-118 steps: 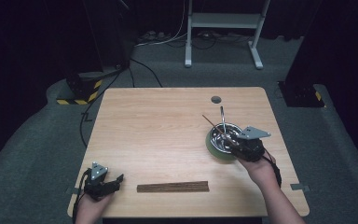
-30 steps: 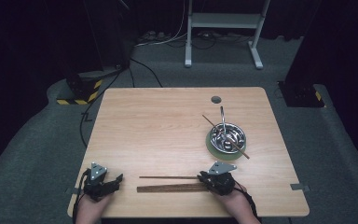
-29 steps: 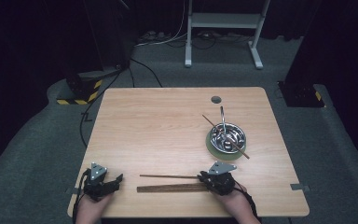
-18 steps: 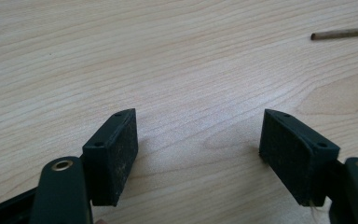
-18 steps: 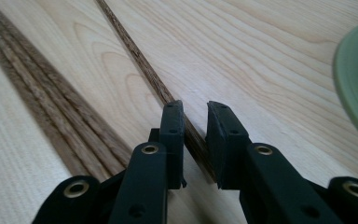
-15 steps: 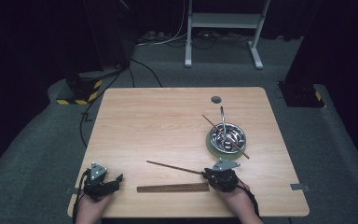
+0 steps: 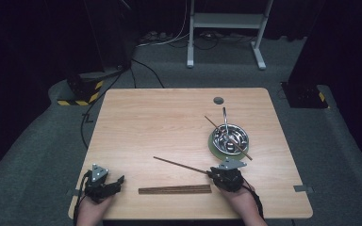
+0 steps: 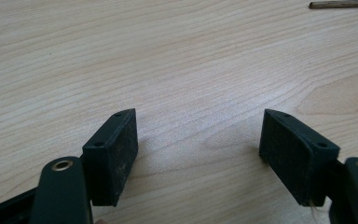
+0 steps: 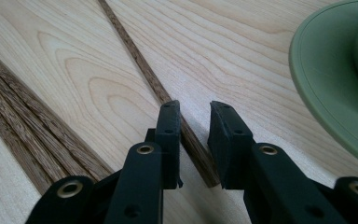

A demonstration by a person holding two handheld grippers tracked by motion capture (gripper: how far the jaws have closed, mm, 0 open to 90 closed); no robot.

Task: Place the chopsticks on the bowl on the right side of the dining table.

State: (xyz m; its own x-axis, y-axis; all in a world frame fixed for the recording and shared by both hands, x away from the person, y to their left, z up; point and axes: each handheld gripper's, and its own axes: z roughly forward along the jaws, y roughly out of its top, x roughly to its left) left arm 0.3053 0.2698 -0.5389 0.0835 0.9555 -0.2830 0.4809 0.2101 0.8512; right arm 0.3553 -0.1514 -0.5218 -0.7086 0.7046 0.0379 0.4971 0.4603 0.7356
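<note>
A single dark wooden chopstick (image 7: 179,165) lies slanted on the table (image 7: 169,122), its near end between the jaws of my right gripper (image 7: 210,174). In the right gripper view the chopstick (image 9: 140,60) runs up and away from the right gripper (image 9: 194,108). Its jaws have just been opening, and a gap shows beside the stick at the right pad. A bundle of chopsticks (image 7: 174,189) lies flat along the front edge, also in the right gripper view (image 9: 23,116). My left gripper (image 7: 118,183) rests open at the front left corner, nothing between the jaws of the left gripper (image 8: 198,135).
A metal bowl (image 7: 230,138) holding a spoon and chopsticks stands on a green saucer (image 9: 331,84) just behind the right gripper. A round hole (image 7: 218,100) is in the table's back. The bundle's tip (image 8: 340,4) shows far off in the left gripper view.
The right gripper came from the bowl to the front. Over the last second it shifted slightly right, and the single chopstick swung from parallel with the bundle to a slant. The left gripper stayed still.
</note>
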